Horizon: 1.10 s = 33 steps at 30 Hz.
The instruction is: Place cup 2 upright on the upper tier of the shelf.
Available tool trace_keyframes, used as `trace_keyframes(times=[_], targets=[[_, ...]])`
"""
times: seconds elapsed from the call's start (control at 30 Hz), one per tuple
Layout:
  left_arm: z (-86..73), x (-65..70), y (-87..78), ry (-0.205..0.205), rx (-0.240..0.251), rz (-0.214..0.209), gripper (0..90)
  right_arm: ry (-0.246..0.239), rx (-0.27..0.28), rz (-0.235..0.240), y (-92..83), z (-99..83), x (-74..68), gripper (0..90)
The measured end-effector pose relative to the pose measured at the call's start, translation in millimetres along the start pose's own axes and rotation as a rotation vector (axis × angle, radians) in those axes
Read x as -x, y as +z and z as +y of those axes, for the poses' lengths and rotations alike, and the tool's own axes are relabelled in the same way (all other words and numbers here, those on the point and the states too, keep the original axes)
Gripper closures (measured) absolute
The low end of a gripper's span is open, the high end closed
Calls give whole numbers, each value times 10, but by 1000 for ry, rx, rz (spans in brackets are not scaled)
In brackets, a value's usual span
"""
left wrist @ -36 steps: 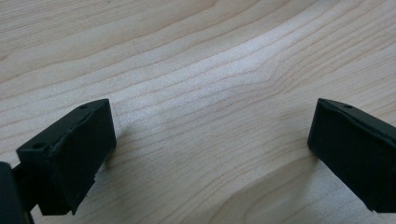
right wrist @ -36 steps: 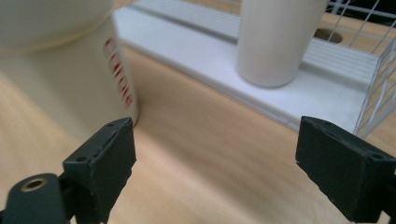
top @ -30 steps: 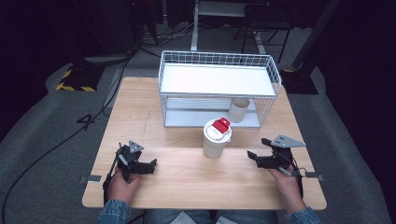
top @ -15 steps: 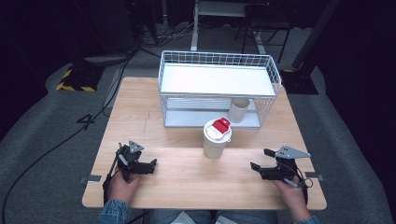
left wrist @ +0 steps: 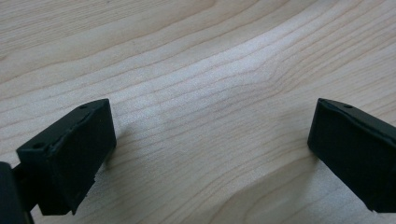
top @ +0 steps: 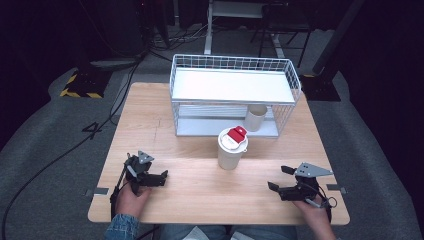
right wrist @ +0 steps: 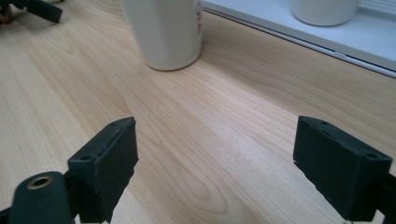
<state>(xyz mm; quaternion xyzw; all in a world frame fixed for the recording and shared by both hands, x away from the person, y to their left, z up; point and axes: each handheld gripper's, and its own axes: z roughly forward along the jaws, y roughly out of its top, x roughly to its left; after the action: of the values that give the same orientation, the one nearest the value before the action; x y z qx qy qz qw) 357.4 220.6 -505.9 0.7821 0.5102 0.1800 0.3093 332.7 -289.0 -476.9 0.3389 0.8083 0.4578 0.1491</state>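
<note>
**a:** dark room all round, cables on the grey floor, and a light wooden table (top: 200,195) in the middle of it. what's on there?

**b:** white wire basket (top: 235,67) at the far side with a flat white shelf across its top. under that shelf, on the lower tray, a small white cup (top: 255,118) stands upright near the right end

**a:** and the thing with the red bit?

**b:** that's a taller white cup (top: 231,150) with a lid and a red tab on top, upright on the bare wood just in front of the basket, not touching it. it sits about mid-table, between the two hands but further back than both

**a:** anyone holding it?

**b:** nope. left gripper (top: 159,178) is low at the near left, jaws apart, nothing but wood grain between them in its own view (left wrist: 210,135). right gripper (top: 280,179) is at the near right, pointing left-ish toward the cup, jaws also spread wide with nothing in them. from its own view (right wrist: 215,154) the lidded cup (right wrist: 163,32) is ahead and a bit left, well clear of the jaws, with the basket tray and the small cup (right wrist: 324,10) off behind to the right

**a:** so both claws open and empty?

**b:** yep, both open, cup standing free on the table
</note>
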Motion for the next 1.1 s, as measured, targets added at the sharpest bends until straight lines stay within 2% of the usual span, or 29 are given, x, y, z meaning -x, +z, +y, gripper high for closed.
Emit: trace_keyframes(times=[0.53,0.73,1.1], targets=[[-6,4,-3,3,1,0,15,-60,16,108,140,253,-191,82],[-9,6,-4,4,3,-2,14,-72,15,154,316,471,-255,30],[-10,6,-4,5,2,-3,14,-69,0,141,584,688,-236,24]])
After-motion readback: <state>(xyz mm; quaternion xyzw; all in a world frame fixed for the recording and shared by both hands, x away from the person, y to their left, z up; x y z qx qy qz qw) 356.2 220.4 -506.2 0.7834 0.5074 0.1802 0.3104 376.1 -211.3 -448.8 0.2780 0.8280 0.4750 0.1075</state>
